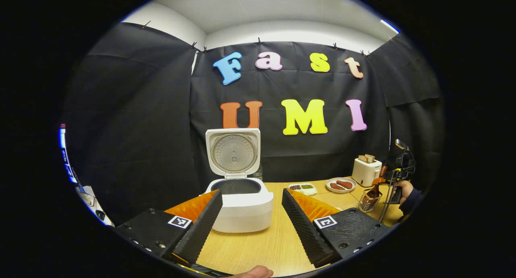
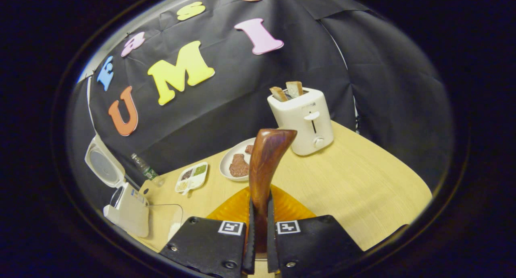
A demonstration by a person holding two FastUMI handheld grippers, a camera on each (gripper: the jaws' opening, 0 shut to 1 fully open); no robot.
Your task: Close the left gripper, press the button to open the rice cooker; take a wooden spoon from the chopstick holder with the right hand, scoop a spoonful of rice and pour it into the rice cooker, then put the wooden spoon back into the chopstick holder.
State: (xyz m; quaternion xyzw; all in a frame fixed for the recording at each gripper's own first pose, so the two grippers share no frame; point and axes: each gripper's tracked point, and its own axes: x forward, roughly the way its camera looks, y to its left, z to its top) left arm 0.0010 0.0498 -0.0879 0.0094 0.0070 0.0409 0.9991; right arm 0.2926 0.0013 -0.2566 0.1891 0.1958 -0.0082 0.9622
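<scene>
The white rice cooker [image 1: 242, 207] stands on the wooden table with its lid [image 1: 234, 153] raised and its dark inner pot showing. My left gripper [image 1: 252, 217] hovers just in front of it, open, with nothing between the fingers. At the far right, a hand holds my right gripper [image 1: 397, 171] above the wire chopstick holder [image 1: 369, 200]. In the right gripper view, my right gripper [image 2: 259, 215] is shut on the dark wooden spoon [image 2: 266, 161], whose handle end points up and away. The spoon's lower part is hidden behind the fingers. The rice cooker [image 2: 128, 207] sits far left.
A white toaster [image 2: 303, 119] with two bread slices stands at the back. A plate of brown food [image 2: 238, 159], a small divided tray [image 2: 192, 176] and a plastic bottle [image 2: 147, 171] are nearby. A clear container [image 2: 166, 219] sits beside the cooker.
</scene>
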